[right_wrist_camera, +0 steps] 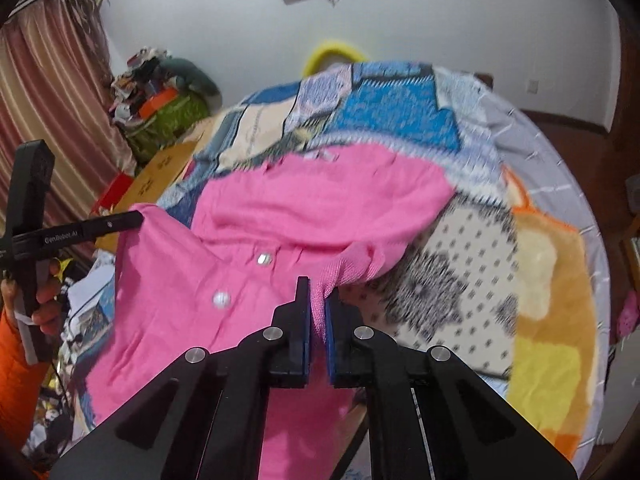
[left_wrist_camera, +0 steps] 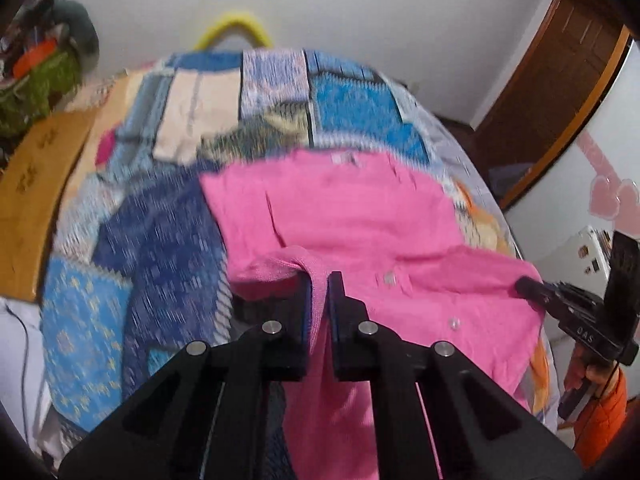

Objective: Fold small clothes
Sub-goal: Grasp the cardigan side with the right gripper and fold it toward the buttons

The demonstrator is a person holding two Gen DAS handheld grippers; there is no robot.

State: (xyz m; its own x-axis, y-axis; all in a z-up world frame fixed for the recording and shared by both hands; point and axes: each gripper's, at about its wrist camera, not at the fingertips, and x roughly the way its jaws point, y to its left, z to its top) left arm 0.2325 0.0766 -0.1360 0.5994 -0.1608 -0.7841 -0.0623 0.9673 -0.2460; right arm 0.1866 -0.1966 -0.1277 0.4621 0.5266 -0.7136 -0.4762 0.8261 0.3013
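Observation:
A small pink knitted cardigan (left_wrist_camera: 352,216) with white buttons lies partly lifted over a patchwork bed cover. My left gripper (left_wrist_camera: 319,280) is shut on its ribbed hem at one corner. My right gripper (right_wrist_camera: 318,290) is shut on the ribbed hem at the other corner. The cardigan also shows in the right wrist view (right_wrist_camera: 288,216), stretched between both grippers. The right gripper appears at the right edge of the left wrist view (left_wrist_camera: 528,284); the left gripper appears at the left of the right wrist view (right_wrist_camera: 136,218). The frames are motion-blurred.
The bed (left_wrist_camera: 168,208) carries a blue patchwork cover and an orange-yellow blanket (right_wrist_camera: 548,288). A wooden board (left_wrist_camera: 44,184) and a cluttered pile (right_wrist_camera: 160,92) stand at the left. A wooden door (left_wrist_camera: 560,80) is at the right, curtains (right_wrist_camera: 52,120) at far left.

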